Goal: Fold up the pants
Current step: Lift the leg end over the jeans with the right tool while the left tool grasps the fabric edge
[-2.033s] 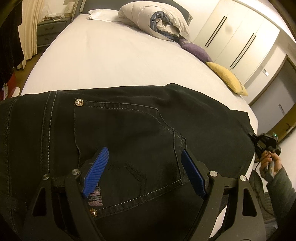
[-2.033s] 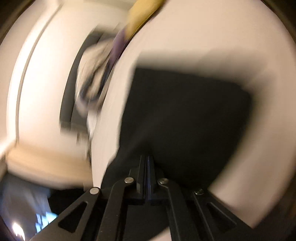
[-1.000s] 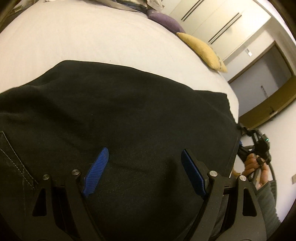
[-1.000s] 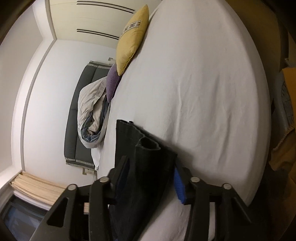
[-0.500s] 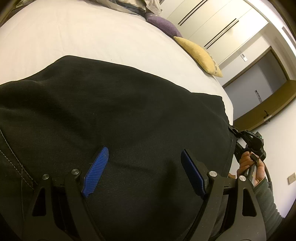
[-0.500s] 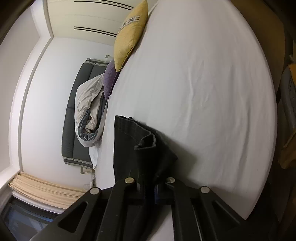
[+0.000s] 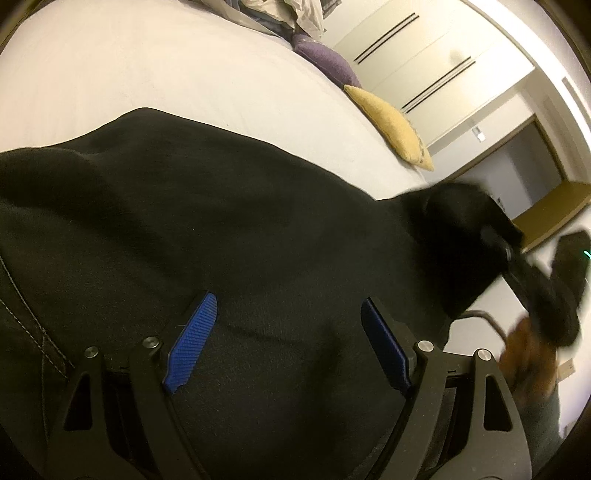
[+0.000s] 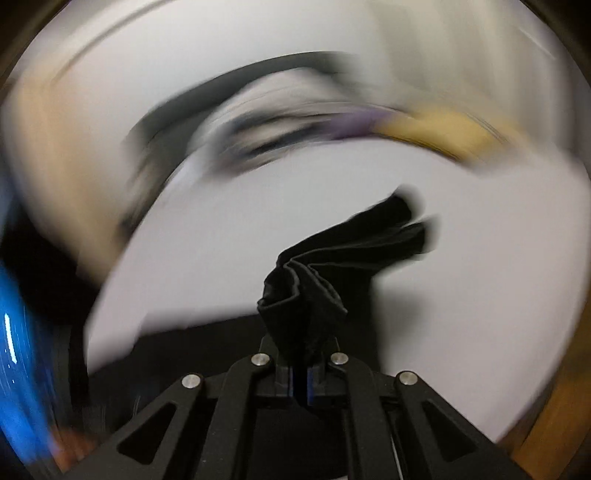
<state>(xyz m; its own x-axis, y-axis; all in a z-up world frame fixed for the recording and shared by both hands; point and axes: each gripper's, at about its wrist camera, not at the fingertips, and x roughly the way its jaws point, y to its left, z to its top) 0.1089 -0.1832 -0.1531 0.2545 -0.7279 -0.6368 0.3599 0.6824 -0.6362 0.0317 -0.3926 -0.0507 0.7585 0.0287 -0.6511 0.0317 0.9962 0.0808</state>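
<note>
Black pants (image 7: 229, 229) lie spread across the white bed (image 7: 147, 70) and fill most of the left wrist view. My left gripper (image 7: 284, 343) is open, its blue pads just above the cloth with nothing between them. My right gripper (image 8: 300, 380) is shut on the leg-end hem of the pants (image 8: 332, 266), which stands bunched above the jaws. It also shows blurred at the right of the left wrist view (image 7: 517, 266), with the hem lifted off the bed. The right wrist view is smeared by motion.
A yellow cushion (image 7: 388, 125) and a purple cushion (image 7: 325, 62) lie along the far side of the bed, with a bundled duvet (image 7: 280, 11) beyond. White wardrobe doors (image 7: 424, 48) and a doorway (image 7: 517, 162) stand behind.
My right gripper closed on the pants hem and now swings it up and inward, rotating fast. My left gripper has stayed open over the pants, shifting slightly.
</note>
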